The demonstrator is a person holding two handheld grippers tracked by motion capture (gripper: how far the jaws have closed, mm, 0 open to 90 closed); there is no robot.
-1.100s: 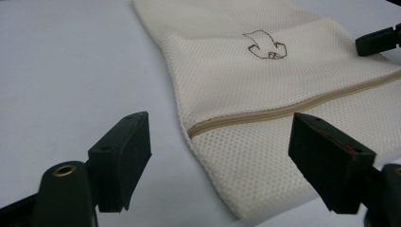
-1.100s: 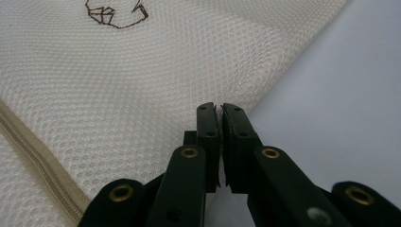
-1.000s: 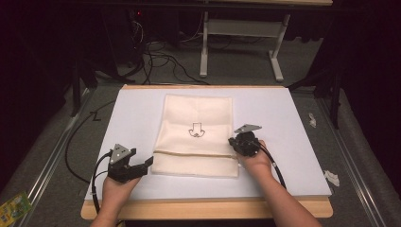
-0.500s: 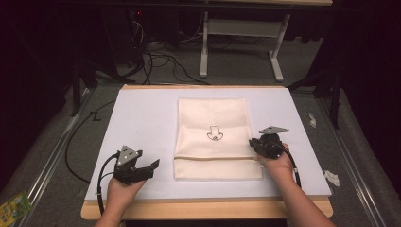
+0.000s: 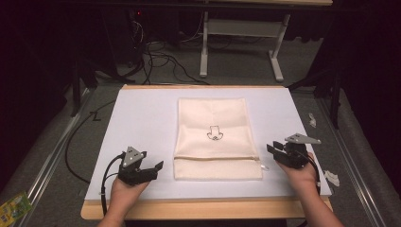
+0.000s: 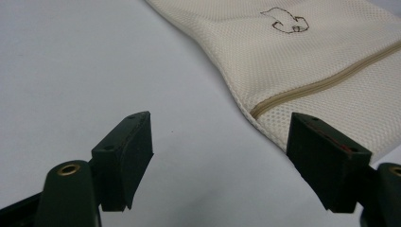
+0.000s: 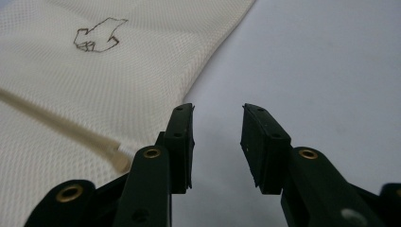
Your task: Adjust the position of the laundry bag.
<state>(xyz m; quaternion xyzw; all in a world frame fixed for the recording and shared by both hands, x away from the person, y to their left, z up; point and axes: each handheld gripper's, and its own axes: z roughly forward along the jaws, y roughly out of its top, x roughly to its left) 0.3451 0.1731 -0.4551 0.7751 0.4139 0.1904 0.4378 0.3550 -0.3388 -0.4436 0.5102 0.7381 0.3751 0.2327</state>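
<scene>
We note the cream mesh bag (image 5: 216, 138) lying flat at mid counter (image 5: 142, 118), zipper (image 5: 215, 157) near its front edge. Right claw (image 5: 273, 150) sits just beside the bag's right edge, jaws just opening, empty. Left claw (image 5: 158, 169) rests left of it, jaws wide apart, empty.

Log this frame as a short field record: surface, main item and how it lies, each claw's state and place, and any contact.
surface: white board on a wood-edged table
main item: cream mesh pouch, lying flat near the board's middle
zipper: tan zipper running across the pouch near its front end
marking: small dark drawn mark on the mesh
left claw: open, nothing between the jaws, left of the pouch
right claw: jaws have just been opening, nothing between them, right of the pouch
contact: neither claw touches the pouch
</scene>
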